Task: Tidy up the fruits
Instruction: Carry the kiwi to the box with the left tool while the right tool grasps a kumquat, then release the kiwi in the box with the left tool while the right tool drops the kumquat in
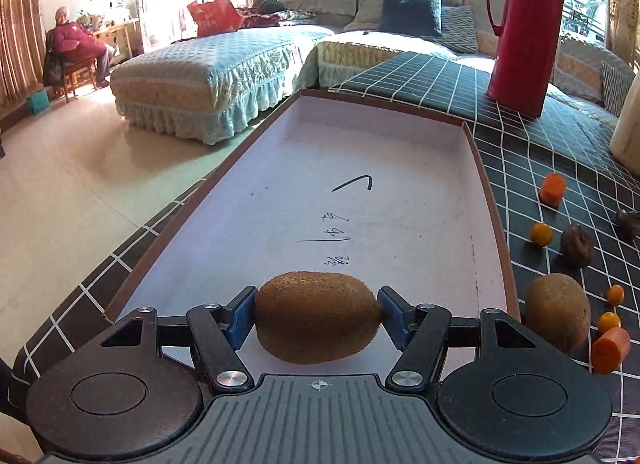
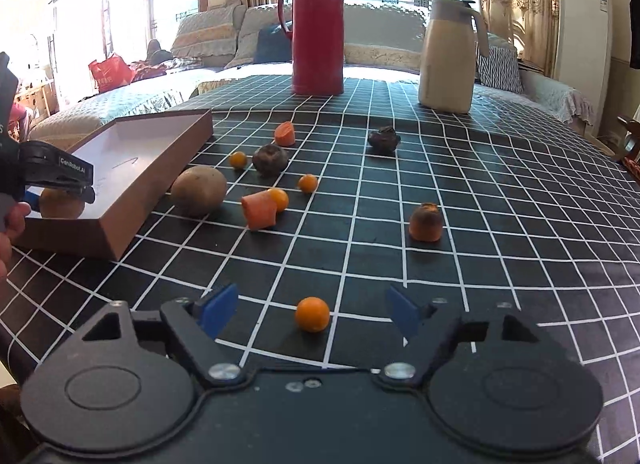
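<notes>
My left gripper (image 1: 316,314) is shut on a brown kiwi (image 1: 317,316) and holds it over the near end of the shallow brown box (image 1: 400,199). The same gripper, kiwi (image 2: 62,203) and box (image 2: 160,167) show at the left of the right wrist view. My right gripper (image 2: 312,314) is open above the checked tablecloth, with a small orange fruit (image 2: 312,314) lying between its blue fingers. A second kiwi (image 2: 199,191) lies beside the box. Carrot pieces (image 2: 260,209), small orange fruits (image 2: 308,183) and dark walnuts (image 2: 270,159) are scattered across the cloth.
A red thermos (image 2: 318,23) and a cream jug (image 2: 448,55) stand at the far side of the table. A stubby carrot end (image 2: 426,221) lies to the right. Sofas stand beyond the table, and a seated person (image 1: 78,43) is far left.
</notes>
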Demonstrator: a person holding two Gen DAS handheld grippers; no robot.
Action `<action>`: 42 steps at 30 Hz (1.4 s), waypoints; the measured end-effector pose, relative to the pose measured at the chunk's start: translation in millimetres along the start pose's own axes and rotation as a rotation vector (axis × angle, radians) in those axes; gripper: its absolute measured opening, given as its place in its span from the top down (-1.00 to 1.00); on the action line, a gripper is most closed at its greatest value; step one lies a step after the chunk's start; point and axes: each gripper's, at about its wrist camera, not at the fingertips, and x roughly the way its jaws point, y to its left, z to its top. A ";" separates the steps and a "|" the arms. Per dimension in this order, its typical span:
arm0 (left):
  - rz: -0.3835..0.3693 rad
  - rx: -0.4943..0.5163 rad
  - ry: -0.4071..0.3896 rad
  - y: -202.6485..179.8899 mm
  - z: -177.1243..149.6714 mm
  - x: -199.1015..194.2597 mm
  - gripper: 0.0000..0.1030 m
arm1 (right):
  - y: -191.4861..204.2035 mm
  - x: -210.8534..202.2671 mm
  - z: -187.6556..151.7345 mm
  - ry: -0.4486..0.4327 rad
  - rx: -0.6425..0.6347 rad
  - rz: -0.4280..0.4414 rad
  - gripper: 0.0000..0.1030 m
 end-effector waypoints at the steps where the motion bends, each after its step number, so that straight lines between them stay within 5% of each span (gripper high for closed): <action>1: 0.002 0.000 -0.008 0.9 0.1 -2.2 -0.25 | -0.1 1.9 -0.1 0.008 0.004 0.002 -0.48; 4: 0.000 0.005 -0.138 2.8 1.6 -26.4 -0.27 | 0.1 8.9 -0.1 0.036 0.012 0.018 0.04; 5: 0.003 0.016 -0.184 2.1 0.9 -34.4 -0.43 | 0.2 11.3 -0.4 0.047 0.014 0.019 0.26; 7: 0.009 0.025 -0.242 3.8 -2.0 -47.2 -0.69 | 1.2 17.1 -1.9 0.070 0.011 0.016 0.32; 11: 0.011 -0.002 -0.262 13.4 -5.6 -59.7 -0.70 | 6.5 20.0 -3.8 0.066 -0.029 -0.001 0.63; 20: 0.054 -0.110 -0.233 50.9 -8.1 -54.5 -0.70 | 16.2 7.9 8.4 -0.015 -0.037 0.041 0.64; 30: 0.160 -0.166 -0.210 93.6 -10.4 -36.8 -0.70 | 122.2 27.3 75.3 -0.096 -0.141 0.318 0.64; 37: 0.177 -0.179 -0.197 111.4 -9.4 -25.8 -0.70 | 164.2 68.8 69.4 -0.036 -0.216 0.294 0.63; 42: 0.172 -0.167 -0.202 107.6 -9.0 -25.0 -0.70 | 162.3 65.0 61.0 -0.039 -0.203 0.287 0.40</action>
